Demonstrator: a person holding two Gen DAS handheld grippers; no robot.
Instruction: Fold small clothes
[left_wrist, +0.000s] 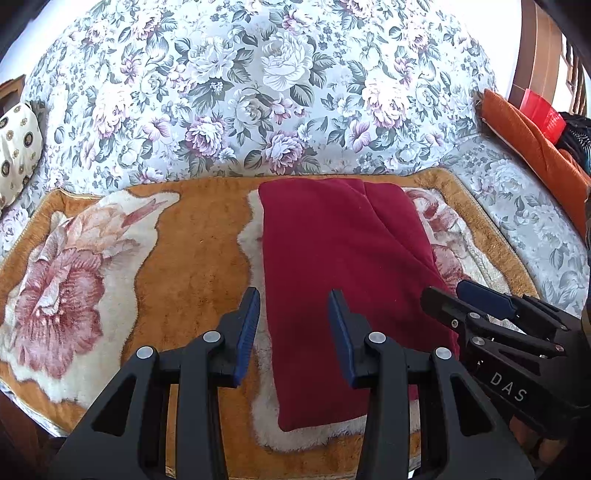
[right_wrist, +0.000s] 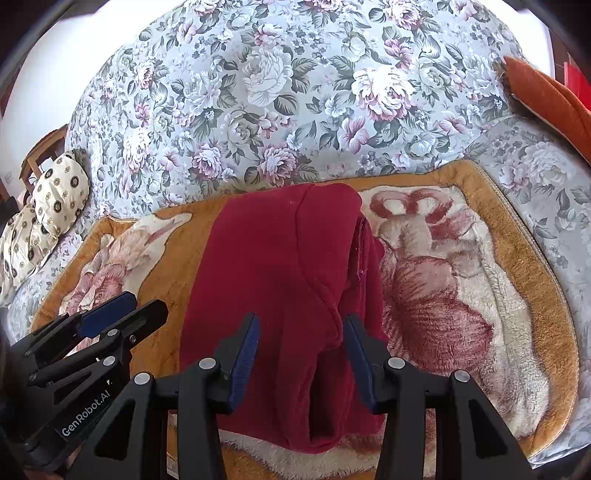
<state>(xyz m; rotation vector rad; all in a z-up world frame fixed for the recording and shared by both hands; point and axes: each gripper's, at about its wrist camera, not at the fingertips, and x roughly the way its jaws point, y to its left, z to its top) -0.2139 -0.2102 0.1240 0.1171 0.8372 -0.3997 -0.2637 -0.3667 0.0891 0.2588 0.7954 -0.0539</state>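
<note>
A dark red fleece garment (left_wrist: 332, 266) lies folded into a long strip on an orange and cream floral blanket (left_wrist: 177, 258). It also shows in the right wrist view (right_wrist: 280, 280), with a layered edge along its right side. My left gripper (left_wrist: 293, 314) is open and empty, hovering over the garment's near left edge. My right gripper (right_wrist: 301, 339) is open and empty over the garment's near right part. Each gripper shows in the other's view: the right gripper (left_wrist: 461, 299) at the right, the left gripper (right_wrist: 122, 314) at the left.
The blanket lies on a sofa with a blue-grey floral cover (left_wrist: 258, 92). A cream patterned cushion (left_wrist: 16, 144) sits at the far left. An orange cloth (left_wrist: 532, 144) lies on the right armrest, with a red item (left_wrist: 543, 110) behind it.
</note>
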